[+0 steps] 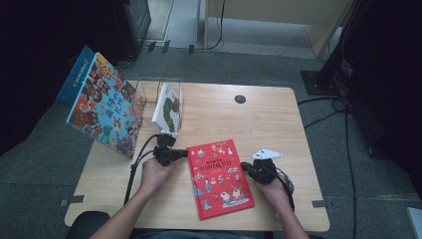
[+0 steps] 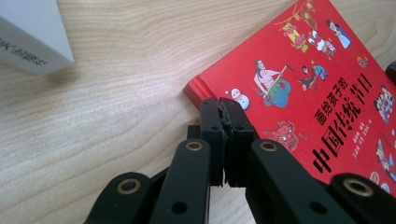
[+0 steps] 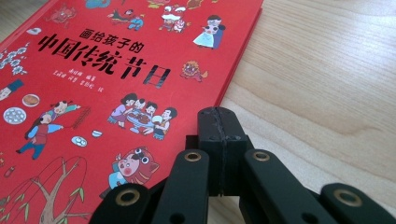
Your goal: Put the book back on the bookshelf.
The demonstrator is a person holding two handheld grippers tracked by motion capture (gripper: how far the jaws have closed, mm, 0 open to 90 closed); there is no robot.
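A red picture book (image 1: pixel 219 178) with Chinese lettering lies flat on the wooden table (image 1: pixel 263 119), near the front edge. My left gripper (image 1: pixel 185 153) is shut, its tips at the book's upper left corner (image 2: pixel 198 88); in the left gripper view the jaws (image 2: pixel 222 105) meet with nothing between them. At the book's right edge my right gripper (image 1: pixel 244 166) is shut too. Its closed tips (image 3: pixel 219 116) sit beside the red cover (image 3: pixel 93 70), low over the wood.
A large colourful book (image 1: pixel 103 104) leans at the table's left edge. A white book (image 1: pixel 167 109) stands in a clear holder (image 1: pixel 159 94) behind my left gripper; its corner (image 2: pixel 32 37) shows in the left gripper view. A dark round hole (image 1: pixel 240 99) lies further back.
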